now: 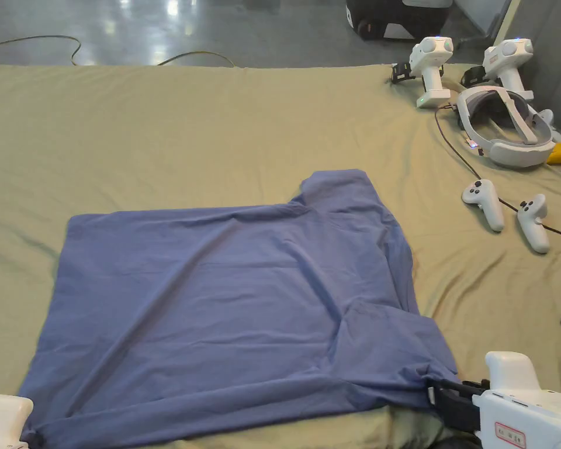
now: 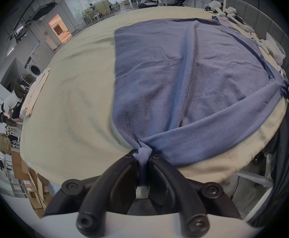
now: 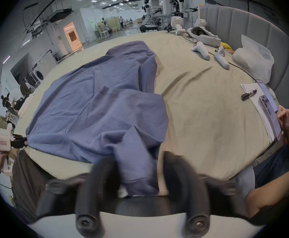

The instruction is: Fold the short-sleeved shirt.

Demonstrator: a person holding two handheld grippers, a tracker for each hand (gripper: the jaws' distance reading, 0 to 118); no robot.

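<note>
In the head view, the blue shirt lies spread on the bed, one sleeve pointing toward the far side and the other near the right gripper. The left gripper sits at the shirt's near left corner, so the near edge runs between the two tools, probably to keep it straight for a fold. A headset and two controllers lie well apart to the right.

In the left gripper view, the left gripper's fingers are clenched on a bunched corner of the shirt's hem, cloth squeezed between them.

In the right gripper view, the right gripper's fingers are blurred and stand apart, with the sleeve cloth lying between them but not pinched; they look released. Another person's hand holds a phone at the bed's right edge.
</note>
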